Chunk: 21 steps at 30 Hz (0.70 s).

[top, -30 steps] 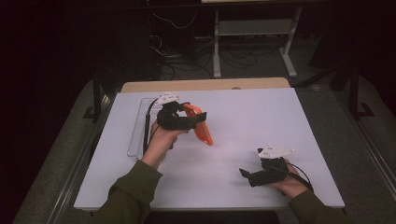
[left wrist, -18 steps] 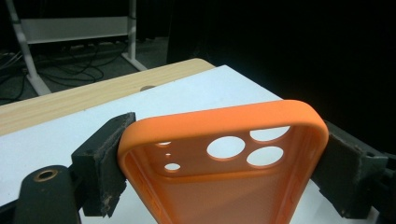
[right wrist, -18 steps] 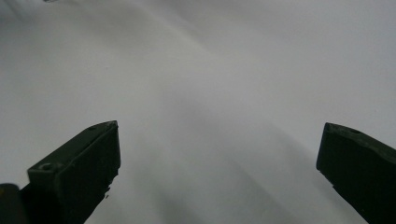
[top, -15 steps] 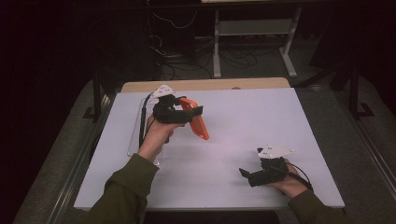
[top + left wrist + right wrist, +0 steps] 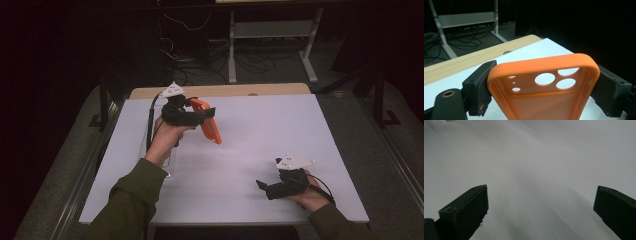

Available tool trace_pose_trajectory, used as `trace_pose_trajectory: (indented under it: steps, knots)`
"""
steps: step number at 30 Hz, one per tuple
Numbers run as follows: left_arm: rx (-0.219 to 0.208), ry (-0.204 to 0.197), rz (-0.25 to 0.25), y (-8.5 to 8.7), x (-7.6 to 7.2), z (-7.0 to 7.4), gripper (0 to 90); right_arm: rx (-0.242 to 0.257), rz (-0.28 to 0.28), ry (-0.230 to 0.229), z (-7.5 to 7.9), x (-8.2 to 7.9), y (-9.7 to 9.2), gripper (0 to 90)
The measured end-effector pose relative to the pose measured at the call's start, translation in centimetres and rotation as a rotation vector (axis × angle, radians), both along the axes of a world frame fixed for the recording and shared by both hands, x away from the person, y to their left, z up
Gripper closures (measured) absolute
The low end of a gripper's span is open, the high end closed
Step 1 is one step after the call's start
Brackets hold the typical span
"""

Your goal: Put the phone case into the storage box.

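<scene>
Left gripper view: the left gripper (image 5: 544, 85) has its two black jaws clamped on the long edges of an orange phone case (image 5: 544, 97), one pad on each side. The case's hollow inside faces the camera, and its camera cut-outs lie near the rounded far end. In the high view the same case (image 5: 211, 120) hangs tilted from the left gripper (image 5: 207, 114), clear of the white table (image 5: 280, 125), over the left rear part of the top. The left hand (image 5: 165, 140) grasps the gripper body; a dark green sleeve (image 5: 125, 205) leads to the bottom edge.

A clear tray (image 5: 145, 150) lies on the table just beside that hand, partly hidden by the forearm.

The right gripper (image 5: 541, 202) has its jaws wide apart with nothing between them, over bare white surface. In the high view the right gripper (image 5: 262, 186) rests low at the table's front right, well apart from the case.
</scene>
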<state>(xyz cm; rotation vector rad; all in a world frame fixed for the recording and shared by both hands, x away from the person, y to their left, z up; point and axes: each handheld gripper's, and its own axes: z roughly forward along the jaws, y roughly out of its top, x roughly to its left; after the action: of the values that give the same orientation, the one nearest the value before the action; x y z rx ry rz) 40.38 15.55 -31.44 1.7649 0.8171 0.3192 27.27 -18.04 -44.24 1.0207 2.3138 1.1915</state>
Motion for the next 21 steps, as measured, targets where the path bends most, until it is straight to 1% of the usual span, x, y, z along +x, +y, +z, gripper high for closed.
trace_pose_trajectory:
  steps: [3,10,13,16,19,21]
  knots:
    - [0.01,-0.006,0.001,0.2,0.2,0.2,14.6,-0.002,0.0,-0.001,0.0,0.0,0.0,0.0]
    - [0.014,-0.023,0.011,0.7,0.9,0.9,14.6,-0.001,-0.003,-0.001,0.0,0.0,0.0,0.0]
    - [0.022,-0.027,0.022,0.9,1.2,1.1,14.6,-0.005,-0.009,0.003,0.0,0.0,0.0,0.0]
    - [0.02,-0.035,0.033,1.1,1.4,1.3,14.6,-0.005,-0.009,0.002,0.0,0.0,-0.1,0.0]
    - [0.03,-0.04,0.041,1.4,1.7,1.5,14.6,-0.003,-0.008,0.0,0.0,0.0,-0.1,0.0]
    - [0.025,-0.043,0.049,1.6,1.9,1.6,14.6,-0.003,-0.01,0.002,0.0,0.0,-0.1,0.0]
